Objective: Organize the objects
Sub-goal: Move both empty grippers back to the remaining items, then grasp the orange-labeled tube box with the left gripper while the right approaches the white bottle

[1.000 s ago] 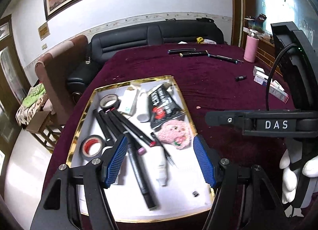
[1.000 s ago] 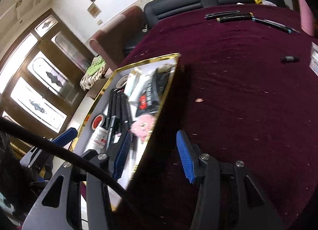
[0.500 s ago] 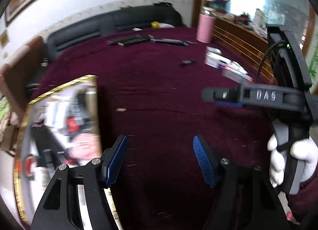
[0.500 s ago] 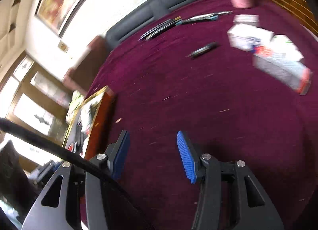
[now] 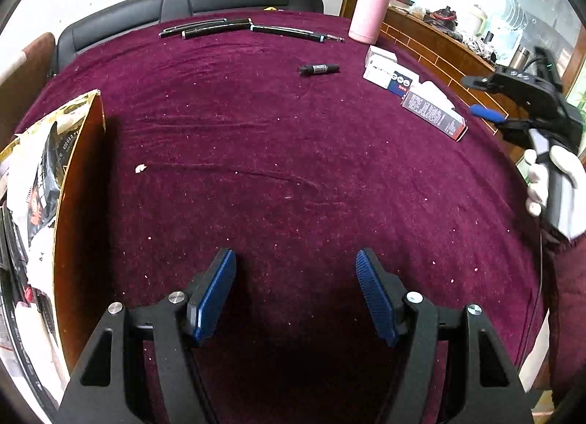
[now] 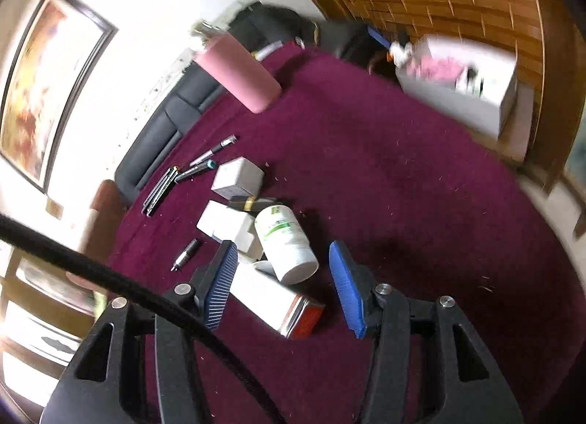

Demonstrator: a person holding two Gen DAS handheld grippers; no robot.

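Observation:
My left gripper [image 5: 295,294] is open and empty above bare maroon cloth. A gold-rimmed tray [image 5: 78,182] holding markers and packets stands at its left. My right gripper [image 6: 284,286] is open over a pile of boxes: a long white box with a red end [image 6: 274,301] and a white bottle with a green label [image 6: 287,244] lie between its fingers, untouched. The right gripper also shows in the left wrist view [image 5: 520,101], above the same long box [image 5: 434,114]. A short black marker [image 5: 318,68] lies apart, and several long pens [image 5: 238,26] lie at the far edge.
A pink tumbler [image 5: 368,13] stands at the far right of the table. More white boxes [image 6: 236,176] lie beyond the bottle. A black sofa [image 5: 190,2] runs behind the table. A wooden counter [image 5: 432,43] is on the right.
Both grippers have swung right, away from the tray. The left one now faces the bare middle of the cloth. The right one has arrived over the boxes and bottle.

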